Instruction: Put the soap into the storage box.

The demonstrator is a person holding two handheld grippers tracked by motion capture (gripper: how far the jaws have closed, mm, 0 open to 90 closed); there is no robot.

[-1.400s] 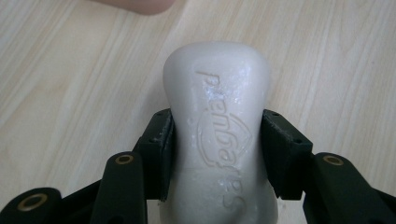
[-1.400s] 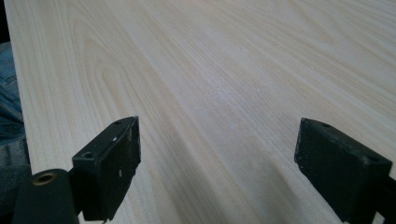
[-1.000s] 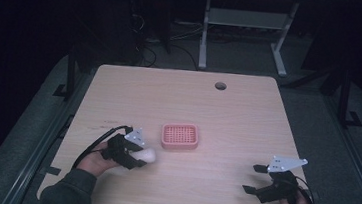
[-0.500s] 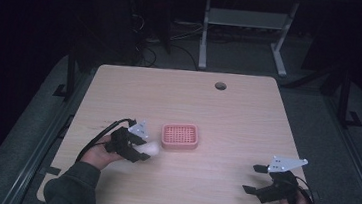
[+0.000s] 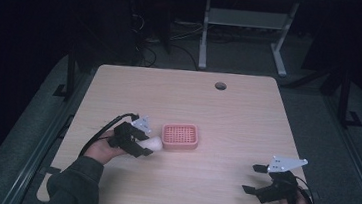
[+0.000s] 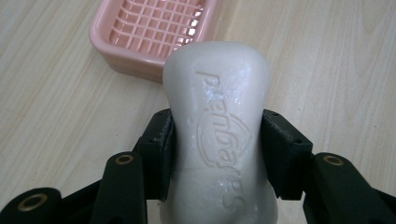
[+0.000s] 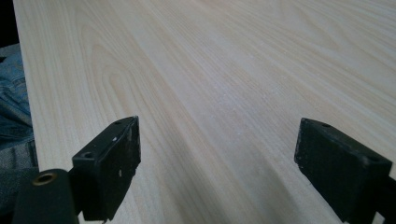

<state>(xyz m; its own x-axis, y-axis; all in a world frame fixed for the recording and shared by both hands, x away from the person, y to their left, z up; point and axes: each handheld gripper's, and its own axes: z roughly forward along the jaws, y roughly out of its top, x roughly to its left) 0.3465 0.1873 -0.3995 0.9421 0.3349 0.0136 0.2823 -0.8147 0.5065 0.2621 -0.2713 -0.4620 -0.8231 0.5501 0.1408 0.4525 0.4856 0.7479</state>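
The left gripper (image 6: pixel 217 154) is clamped on the white soap bar (image 6: pixel 219 126) just beside the pink soap dish (image 5: pixel 179 136), so carrying looks underway, next lowering it in squarely, while the right gripper (image 7: pixel 217 168) rests wide open and empty on the counter (image 5: pixel 246 128).

A brand name is embossed in raised letters on the top face of the white soap bar (image 6: pixel 217 126), seen upside down in the left gripper view. It appears to read "Safeguard", set around an embossed shield-shaped emblem; the letters nearest the bottom edge are only partly legible. No other writing can be read.
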